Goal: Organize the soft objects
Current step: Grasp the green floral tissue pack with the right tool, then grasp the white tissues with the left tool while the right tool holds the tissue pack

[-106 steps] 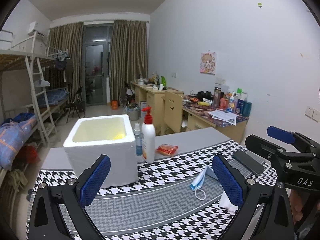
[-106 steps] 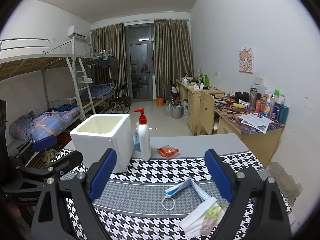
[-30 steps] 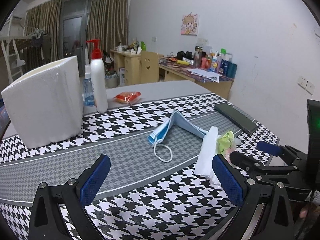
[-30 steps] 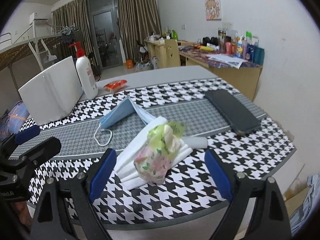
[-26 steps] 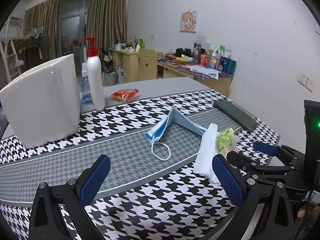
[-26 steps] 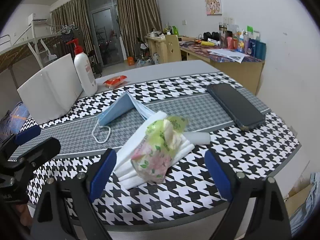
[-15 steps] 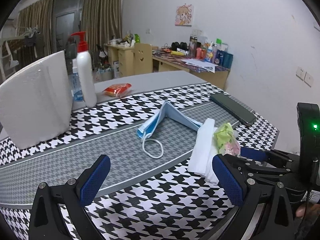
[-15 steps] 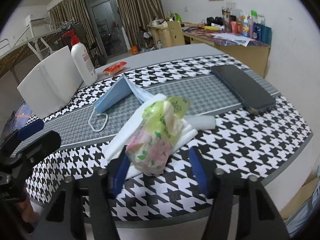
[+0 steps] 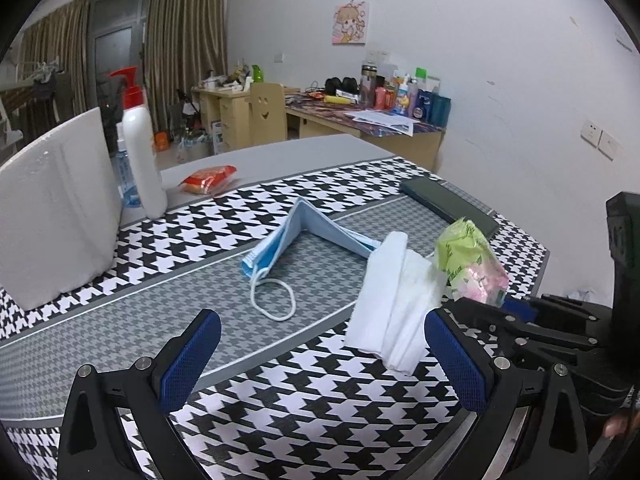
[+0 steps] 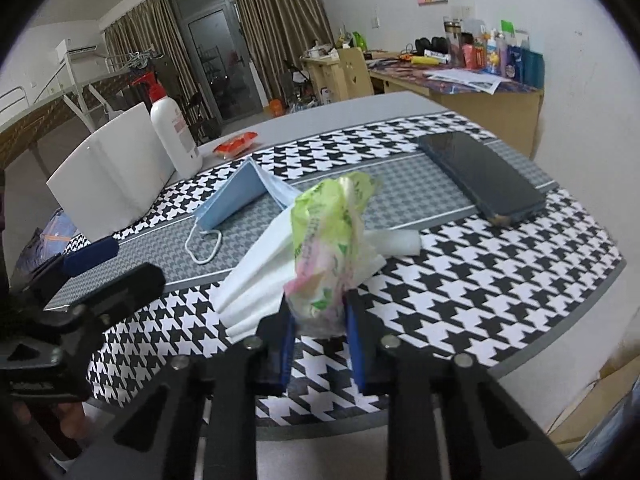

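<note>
One end of the tissue pack [image 10: 328, 240] hidden between closing right tongs [image 10: 318, 336].

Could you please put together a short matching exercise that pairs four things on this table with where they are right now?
Things:
1. tissue pack
2. face mask
3. phone
4. pump bottle

Places:
A. standing beside the white foam box
B. lying flat near the table's far right edge
C. between the pads of the right hand-held gripper, whose jaws are closing
D. folded on the grey band of the tablecloth

Pairs: 1-C, 2-D, 3-B, 4-A
</note>
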Demonstrator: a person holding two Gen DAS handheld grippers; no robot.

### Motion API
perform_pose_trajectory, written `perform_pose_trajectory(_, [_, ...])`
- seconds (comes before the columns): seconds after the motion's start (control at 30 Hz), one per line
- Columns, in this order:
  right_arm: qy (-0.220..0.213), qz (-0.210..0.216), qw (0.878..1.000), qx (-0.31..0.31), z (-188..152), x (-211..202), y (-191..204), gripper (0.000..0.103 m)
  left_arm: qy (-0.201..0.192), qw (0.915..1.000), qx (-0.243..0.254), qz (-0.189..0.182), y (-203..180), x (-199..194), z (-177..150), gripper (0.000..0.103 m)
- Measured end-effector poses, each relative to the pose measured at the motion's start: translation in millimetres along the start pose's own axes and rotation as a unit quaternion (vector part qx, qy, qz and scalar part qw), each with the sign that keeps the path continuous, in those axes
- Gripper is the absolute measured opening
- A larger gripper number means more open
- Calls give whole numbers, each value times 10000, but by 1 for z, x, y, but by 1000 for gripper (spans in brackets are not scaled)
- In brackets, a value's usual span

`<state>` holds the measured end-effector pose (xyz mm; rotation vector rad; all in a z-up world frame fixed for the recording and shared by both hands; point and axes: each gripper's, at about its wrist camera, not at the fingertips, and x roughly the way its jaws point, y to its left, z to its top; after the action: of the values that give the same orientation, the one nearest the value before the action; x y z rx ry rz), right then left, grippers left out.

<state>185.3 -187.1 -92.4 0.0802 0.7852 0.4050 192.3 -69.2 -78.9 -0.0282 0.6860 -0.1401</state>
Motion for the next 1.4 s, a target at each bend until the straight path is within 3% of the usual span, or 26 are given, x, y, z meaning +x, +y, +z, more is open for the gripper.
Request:
perform_pose_trajectory(0.53, [-237,-229,9991,260,-4,-24,-28,28,425,9978,408,-298,-32,32,1,102])
perform_pose_trajectory(0.77, [-269,-262,9986,373,-11,-29,-36,28,695,9946,677,-359,-47,50,1,91])
perform_pose_trajectory(0.93, [-291,-271,9983,415,-14,-33,-38,28,920,9923,757,-339,-53,64,0,77])
perform_pose_trajectory(1.03, [-320,-267,9982,441,-15,-35,-39,28,1076,9904,818,-285,-53,72,-2,64])
perform_pose_trajectory(1.13, [-321,-253,9981,455,-15,-35,-41,28,1039,9902,885,-300,-55,70,-2,54])
perform_pose_trajectory(1.27, [-323,-254,9982,438,-14,-35,-40,28,999,9899,961,-304,-59,68,-5,21])
perform_pose_trajectory(1.4, [-330,-266,9981,442,-14,-36,-42,28,1007,9893,998,-340,-60,66,-6,10])
